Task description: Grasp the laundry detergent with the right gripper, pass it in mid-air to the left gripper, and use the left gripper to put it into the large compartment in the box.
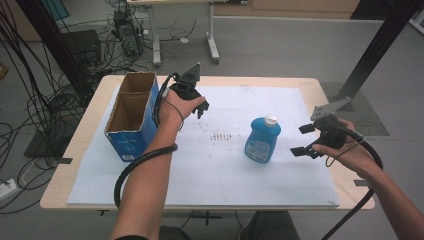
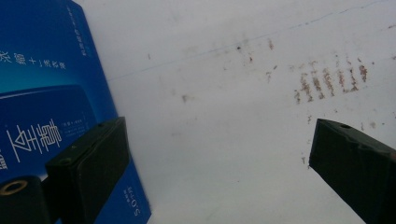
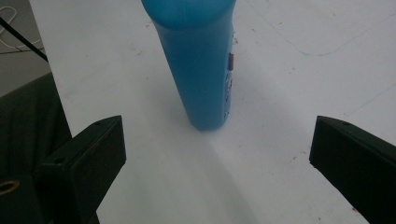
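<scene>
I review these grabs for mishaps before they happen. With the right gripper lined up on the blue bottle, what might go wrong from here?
1. The blue bottle stands upright, tall and narrow; the open right gripper sits beside it, not yet around it, so one jaw may nudge and topple it.
2. Its smooth, rounded body might slip or twist if gripped off-centre.
3. The left gripper, also open, hangs close by the open cardboard box; a careless swing may bump it.
</scene>
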The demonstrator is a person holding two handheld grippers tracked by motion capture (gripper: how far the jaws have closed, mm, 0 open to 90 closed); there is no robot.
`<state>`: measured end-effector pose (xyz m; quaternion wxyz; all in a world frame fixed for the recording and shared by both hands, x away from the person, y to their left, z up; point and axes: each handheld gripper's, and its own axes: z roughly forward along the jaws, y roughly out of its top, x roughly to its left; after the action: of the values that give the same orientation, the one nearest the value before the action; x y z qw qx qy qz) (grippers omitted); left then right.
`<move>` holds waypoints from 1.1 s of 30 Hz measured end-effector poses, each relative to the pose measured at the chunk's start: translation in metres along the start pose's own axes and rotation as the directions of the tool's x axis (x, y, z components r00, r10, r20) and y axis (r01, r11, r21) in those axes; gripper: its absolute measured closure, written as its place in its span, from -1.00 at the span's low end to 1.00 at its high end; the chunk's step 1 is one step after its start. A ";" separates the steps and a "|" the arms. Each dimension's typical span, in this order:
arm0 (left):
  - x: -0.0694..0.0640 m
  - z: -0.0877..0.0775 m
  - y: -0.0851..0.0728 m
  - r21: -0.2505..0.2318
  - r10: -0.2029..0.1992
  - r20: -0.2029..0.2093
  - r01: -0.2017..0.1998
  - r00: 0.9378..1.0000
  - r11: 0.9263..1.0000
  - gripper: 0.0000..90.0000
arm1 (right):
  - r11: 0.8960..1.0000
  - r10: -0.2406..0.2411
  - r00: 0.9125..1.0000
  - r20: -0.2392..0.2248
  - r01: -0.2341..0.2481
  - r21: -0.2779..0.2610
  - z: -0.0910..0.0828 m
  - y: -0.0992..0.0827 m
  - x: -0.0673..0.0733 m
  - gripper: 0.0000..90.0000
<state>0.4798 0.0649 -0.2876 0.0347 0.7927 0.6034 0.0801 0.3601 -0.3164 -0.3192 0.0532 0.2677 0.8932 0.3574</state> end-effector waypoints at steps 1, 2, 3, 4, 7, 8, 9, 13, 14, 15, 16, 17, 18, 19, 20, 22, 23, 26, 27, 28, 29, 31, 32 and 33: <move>0.000 0.000 0.000 0.005 0.004 -0.002 -0.004 1.000 1.000 -0.88 | 1.000 0.000 1.000 0.001 0.000 -0.005 0.002 0.000 0.001 -0.92; -0.001 0.000 0.000 0.003 0.005 -0.002 -0.005 1.000 1.000 -0.88 | 1.000 -0.001 1.000 -0.001 0.001 -0.009 0.003 -0.001 0.001 -0.92; -0.001 0.000 0.000 0.001 0.000 -0.001 0.000 1.000 1.000 -0.88 | 1.000 -0.003 1.000 0.000 0.003 -0.017 0.006 -0.002 0.002 -0.92; -0.001 0.000 0.001 0.003 0.003 -0.002 -0.003 1.000 1.000 -0.88 | 1.000 -0.003 1.000 0.000 0.003 -0.017 0.006 -0.002 0.002 -0.92; -0.002 0.000 0.000 0.003 0.006 -0.001 -0.006 1.000 1.000 -0.88 | 1.000 -0.001 1.000 -0.003 0.001 -0.032 0.012 -0.002 0.003 -0.92; -0.002 0.000 0.000 0.004 0.006 -0.001 -0.006 1.000 1.000 -0.88 | 0.999 -0.002 1.000 -0.003 0.001 -0.036 0.014 -0.003 0.004 -0.92; -0.001 0.000 0.000 0.003 0.004 -0.003 -0.004 1.000 1.000 -0.88 | 0.999 -0.004 1.000 -0.003 0.004 -0.038 0.016 -0.003 0.004 -0.92; 0.001 0.000 0.000 0.005 0.001 -0.003 -0.001 1.000 1.000 -0.88 | 0.999 -0.013 1.000 -0.003 0.013 -0.045 0.027 -0.003 0.008 -0.92; 0.001 0.000 0.000 0.005 0.001 -0.003 -0.001 1.000 1.000 -0.88 | 0.999 -0.015 1.000 -0.004 0.015 -0.047 0.030 -0.003 0.008 -0.92; 0.001 0.000 -0.001 0.003 -0.001 -0.004 0.001 1.000 1.000 -0.88 | 0.999 -0.014 1.000 -0.006 0.014 -0.051 0.032 -0.003 0.009 -0.92; 0.002 0.000 -0.001 0.007 -0.001 -0.005 0.001 1.000 1.000 -0.88 | 0.999 -0.014 1.000 -0.006 0.014 -0.051 0.032 -0.003 0.009 -0.92; 0.003 0.000 -0.001 0.005 -0.002 -0.005 0.002 1.000 1.000 -0.88 | 0.998 -0.020 1.000 -0.007 0.019 -0.059 0.037 -0.003 0.010 -0.92; 0.003 0.000 -0.001 0.005 -0.002 -0.005 0.002 1.000 1.000 -0.88 | 0.998 -0.023 1.000 -0.004 0.023 -0.062 0.039 -0.002 0.011 -0.92; 0.004 0.000 -0.001 0.009 0.000 -0.007 0.000 1.000 1.000 -0.88 | 0.998 -0.023 1.000 -0.004 0.023 -0.062 0.039 -0.002 0.011 -0.92; 0.004 0.001 -0.002 0.005 -0.004 -0.006 0.004 1.000 1.000 -0.88 | 0.998 -0.024 1.000 -0.003 0.024 -0.066 0.041 -0.002 0.012 -0.92; 0.004 0.001 -0.002 0.008 -0.004 -0.006 0.004 1.000 1.000 -0.88 | 0.997 -0.024 1.000 -0.001 0.024 -0.075 0.044 -0.003 0.013 -0.92; 0.004 0.001 -0.002 0.006 -0.008 -0.006 0.008 1.000 1.000 -0.88 | 0.996 -0.025 1.000 0.001 0.025 -0.080 0.046 -0.003 0.013 -0.92; 0.005 0.002 -0.002 0.009 -0.004 -0.007 0.004 1.000 1.000 -0.88 | 0.995 -0.023 1.000 0.001 0.023 -0.092 0.052 -0.004 0.014 -0.92; 0.005 0.002 -0.002 0.010 -0.007 -0.007 0.007 1.000 1.000 -0.88 | 0.995 -0.026 1.000 0.002 0.026 -0.098 0.055 -0.004 0.014 -0.93; 0.005 0.002 -0.002 0.010 -0.006 -0.008 0.006 1.000 1.000 -0.88 | 0.995 -0.026 1.000 0.002 0.026 -0.098 0.055 -0.004 0.014 -0.93; 0.005 0.002 -0.002 0.011 -0.006 -0.008 0.006 1.000 1.000 -0.88 | 0.994 -0.019 1.000 0.002 0.019 -0.104 0.057 -0.004 0.015 -0.93; 0.004 0.002 -0.002 0.005 -0.011 -0.007 0.011 1.000 1.000 -0.88 | 0.994 -0.019 1.000 0.003 0.019 -0.107 0.058 -0.004 0.016 -0.93; 0.004 0.002 -0.002 0.009 -0.005 -0.008 0.005 1.000 1.000 -0.88 | 0.993 -0.020 1.000 0.005 0.020 -0.114 0.061 -0.004 0.016 -0.93; 0.004 0.002 -0.001 0.011 -0.003 -0.007 0.003 1.000 1.000 -0.88 | 0.993 -0.020 1.000 0.005 0.020 -0.114 0.061 -0.004 0.016 -0.93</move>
<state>0.4800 0.0691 -0.2898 0.0282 0.7916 0.6052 0.0795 0.3622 -0.2731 -0.3653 0.0739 0.2560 0.8738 0.4068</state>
